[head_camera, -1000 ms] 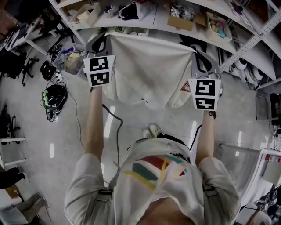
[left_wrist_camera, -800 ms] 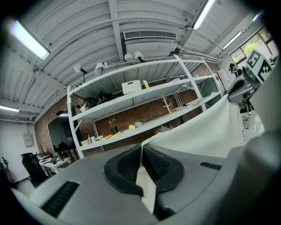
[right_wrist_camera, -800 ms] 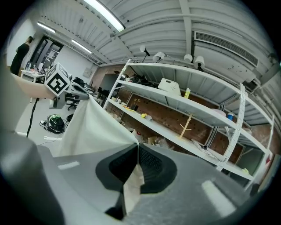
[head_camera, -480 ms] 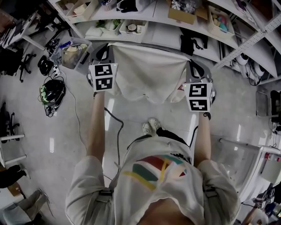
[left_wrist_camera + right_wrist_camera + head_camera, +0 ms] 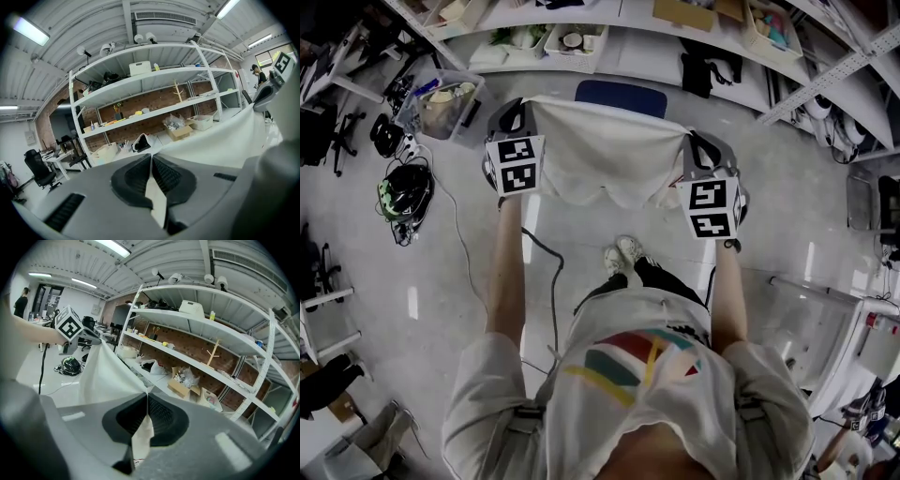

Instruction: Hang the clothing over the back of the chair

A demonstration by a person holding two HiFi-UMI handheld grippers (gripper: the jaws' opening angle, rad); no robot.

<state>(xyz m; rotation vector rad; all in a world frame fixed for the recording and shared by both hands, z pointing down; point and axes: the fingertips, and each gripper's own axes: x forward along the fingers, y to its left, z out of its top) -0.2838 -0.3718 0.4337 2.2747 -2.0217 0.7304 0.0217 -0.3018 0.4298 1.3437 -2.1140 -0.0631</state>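
The white fabric garment (image 5: 605, 159) hangs spread between the two tools above the pale floor (image 5: 797, 216). The left tool (image 5: 517, 111) is clamped on its corner at 10 o'clock from the cloth's middle, and the right tool (image 5: 701, 150) on the corner at about 3 o'clock. In each gripper view a fold of cloth sits pinched between closed ribbed black pads (image 5: 168, 176). At 12 o'clock, just beyond the cloth's top edge, is the blue padded chair back (image 5: 621, 97). Its seat and legs are hidden behind the garment. Red print (image 5: 136, 460) on the fold in the right gripper view is too small to read.
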